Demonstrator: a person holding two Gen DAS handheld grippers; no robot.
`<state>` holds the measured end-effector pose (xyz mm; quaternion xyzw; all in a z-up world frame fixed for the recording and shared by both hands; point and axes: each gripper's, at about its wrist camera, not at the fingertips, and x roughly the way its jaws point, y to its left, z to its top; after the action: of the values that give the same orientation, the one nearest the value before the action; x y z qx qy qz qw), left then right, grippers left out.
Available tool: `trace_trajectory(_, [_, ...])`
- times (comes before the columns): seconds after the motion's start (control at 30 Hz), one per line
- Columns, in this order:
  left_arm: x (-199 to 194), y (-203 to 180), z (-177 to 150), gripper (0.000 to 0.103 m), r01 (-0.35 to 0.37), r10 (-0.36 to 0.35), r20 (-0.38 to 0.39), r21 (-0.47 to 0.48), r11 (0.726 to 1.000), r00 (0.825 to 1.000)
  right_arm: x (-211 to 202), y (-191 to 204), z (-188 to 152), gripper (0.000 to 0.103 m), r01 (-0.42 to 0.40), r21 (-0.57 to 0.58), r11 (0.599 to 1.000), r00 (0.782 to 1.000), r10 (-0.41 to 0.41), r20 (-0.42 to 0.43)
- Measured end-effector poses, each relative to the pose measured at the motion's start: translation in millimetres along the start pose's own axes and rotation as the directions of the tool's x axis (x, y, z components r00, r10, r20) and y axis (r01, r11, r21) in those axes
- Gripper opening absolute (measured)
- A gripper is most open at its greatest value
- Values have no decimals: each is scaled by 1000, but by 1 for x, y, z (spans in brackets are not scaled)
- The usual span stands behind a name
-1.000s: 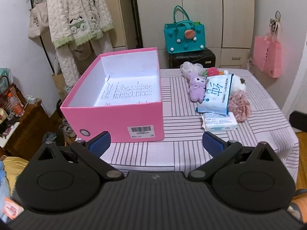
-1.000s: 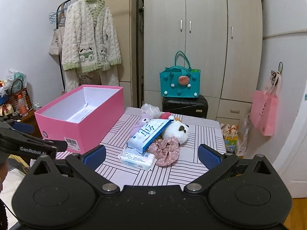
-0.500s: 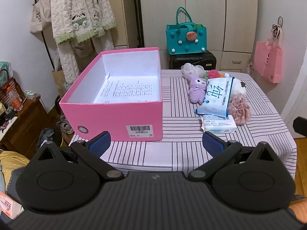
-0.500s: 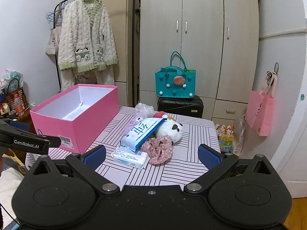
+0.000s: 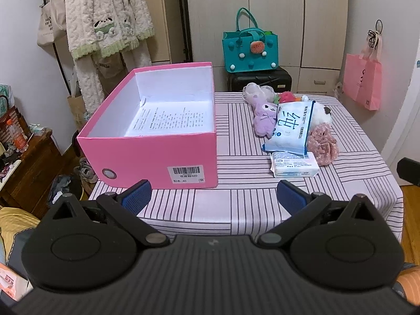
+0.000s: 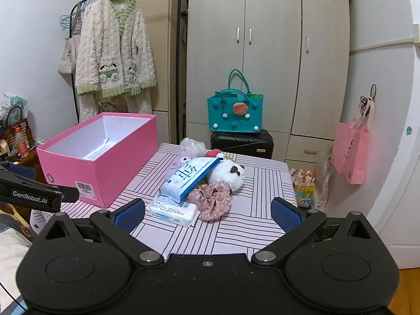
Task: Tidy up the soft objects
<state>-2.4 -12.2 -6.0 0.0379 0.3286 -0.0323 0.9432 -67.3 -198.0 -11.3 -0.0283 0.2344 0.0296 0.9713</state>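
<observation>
Left wrist view: we hold our left gripper (image 5: 214, 193) spread wide and empty near the open pink cardboard box (image 5: 157, 141); right of it, soft toys and wipes packs (image 5: 290, 126) lie heaped on the striped tablecloth (image 5: 244, 165); our right gripper (image 6: 207, 211) likewise gapes empty

Ahead of the right fingers, the large blue-and-white tissue pack (image 6: 191, 178) covers most of the purple plush toy (image 6: 183, 160) and part of the white panda plush (image 6: 227, 173); its small print is unreadable.
</observation>
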Motion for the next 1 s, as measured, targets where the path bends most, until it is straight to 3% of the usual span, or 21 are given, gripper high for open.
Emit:
trace_trajectory(0.63, [-1,4,-2,103,-22,22,2,8,1000,1000,-2,2,-5,103,-11,-20,1000,1000,11,4])
trace_trajectory(0.77, [-4,0,-2,101,-34,33,27,26,999,999,-2,-4,0,103,-84,-17,996,996,84,-13])
trace_trajectory(1.0, [1,-7,14,100,100,-101,29,46,994,994,8,-19,12,103,-114,-20,993,993,114,6])
